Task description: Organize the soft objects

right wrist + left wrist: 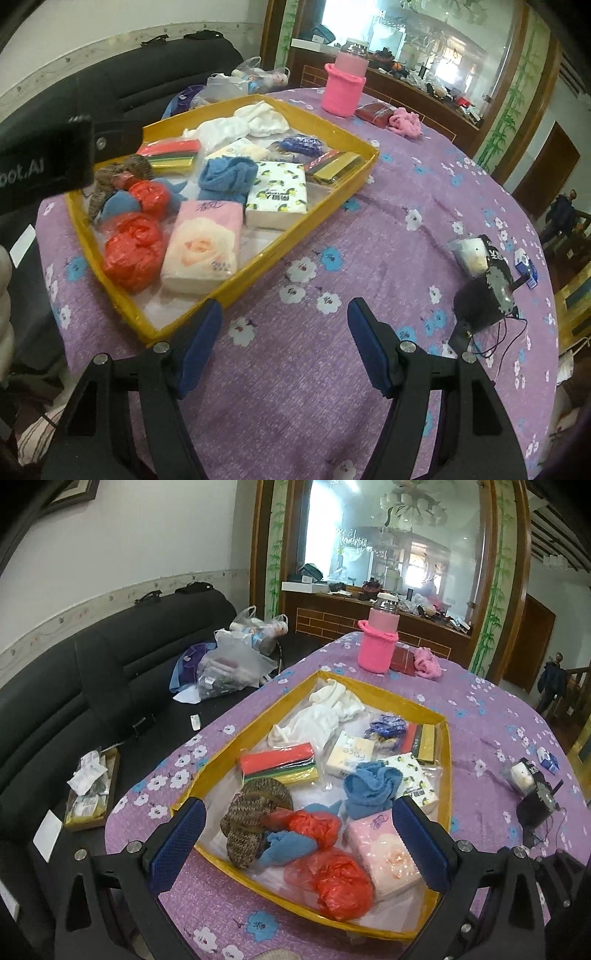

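Observation:
A yellow-rimmed tray (445, 775) (295, 240) on the purple flowered tablecloth holds several soft things: white cloths (325, 712), a blue towel (371, 782) (227, 177), red plastic bags (341, 882) (133, 251), a brown knitted piece (255, 812), tissue packs (384, 853) (203, 243) and a lemon-print pack (279, 194). My left gripper (299, 842) hangs open over the tray's near end, nothing between its blue pads. My right gripper (284, 343) stands open over bare tablecloth beside the tray's near corner. A pink fluffy cloth (426, 662) (404, 123) lies outside the tray, far side.
A pink knitted bottle cover (376, 642) (343, 88) and a dark red packet (373, 110) stand beyond the tray. Black devices with wires (484, 291) (535, 801) sit at the table's right. A black sofa (92, 686) with bags runs along the left.

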`<act>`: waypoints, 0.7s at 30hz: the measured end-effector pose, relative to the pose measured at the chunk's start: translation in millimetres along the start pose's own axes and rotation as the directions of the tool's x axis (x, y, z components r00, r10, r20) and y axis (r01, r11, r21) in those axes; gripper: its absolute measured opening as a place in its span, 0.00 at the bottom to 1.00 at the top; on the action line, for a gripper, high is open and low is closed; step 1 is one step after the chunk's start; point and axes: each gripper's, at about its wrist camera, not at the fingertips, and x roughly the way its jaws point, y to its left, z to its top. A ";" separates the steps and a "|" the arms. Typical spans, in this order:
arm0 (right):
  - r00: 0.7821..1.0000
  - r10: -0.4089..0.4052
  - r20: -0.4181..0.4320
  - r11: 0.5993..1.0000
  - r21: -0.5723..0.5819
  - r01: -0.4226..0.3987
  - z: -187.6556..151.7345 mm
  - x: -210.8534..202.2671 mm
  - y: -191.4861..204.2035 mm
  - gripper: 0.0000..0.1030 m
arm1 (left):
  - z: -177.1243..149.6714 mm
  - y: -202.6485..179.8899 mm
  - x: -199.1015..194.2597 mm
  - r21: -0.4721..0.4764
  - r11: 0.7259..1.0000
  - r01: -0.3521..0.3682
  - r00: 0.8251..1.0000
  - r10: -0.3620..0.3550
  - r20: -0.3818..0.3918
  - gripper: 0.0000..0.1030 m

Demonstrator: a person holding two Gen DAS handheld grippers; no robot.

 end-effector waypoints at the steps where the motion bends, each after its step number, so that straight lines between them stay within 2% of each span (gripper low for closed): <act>1: 1.000 -0.004 -0.001 1.000 0.001 0.004 0.8 0.8 -0.7 0.68 | 0.1 1.1 1.3 -0.004 1.000 0.000 1.000 0.000 -0.003 1.00; 21: 1.000 -0.013 -0.016 1.000 0.007 0.013 5.9 8.1 -4.5 0.68 | -0.9 4.1 25.2 -0.031 1.000 0.001 0.998 -0.003 -0.061 1.00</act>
